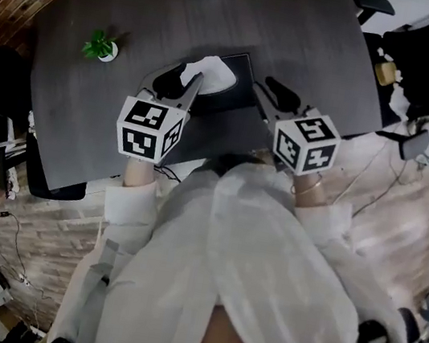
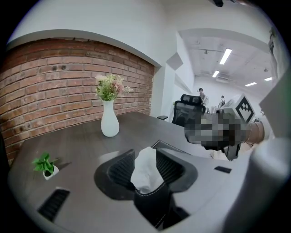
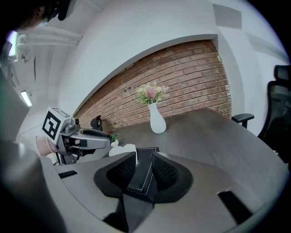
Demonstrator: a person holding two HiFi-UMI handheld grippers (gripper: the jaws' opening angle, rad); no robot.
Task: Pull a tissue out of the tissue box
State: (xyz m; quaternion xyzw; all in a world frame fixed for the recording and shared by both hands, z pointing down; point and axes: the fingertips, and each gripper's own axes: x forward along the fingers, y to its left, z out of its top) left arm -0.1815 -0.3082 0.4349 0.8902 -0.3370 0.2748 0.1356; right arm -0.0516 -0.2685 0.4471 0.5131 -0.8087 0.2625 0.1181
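A black leather tissue box (image 1: 242,67) lies on the dark table (image 1: 310,36), and a white tissue (image 1: 214,74) sticks up from its slot. My left gripper (image 1: 185,80) is at the tissue. In the left gripper view the tissue (image 2: 146,170) stands between the ribbed pads of the left gripper (image 2: 145,157), above the box (image 2: 152,204); the jaws stand wide and do not visibly pinch it. My right gripper (image 1: 273,95) is at the box's right edge. In its own view the right gripper (image 3: 144,159) is open, and the stitched box corner (image 3: 142,176) shows in the gap.
A white vase with flowers (image 2: 109,120) stands at the table's far side, by the brick wall. A small green potted plant (image 1: 99,46) sits to the left of the box. Black office chairs (image 2: 186,111) stand off the table's right end. Cables lie on the wooden floor.
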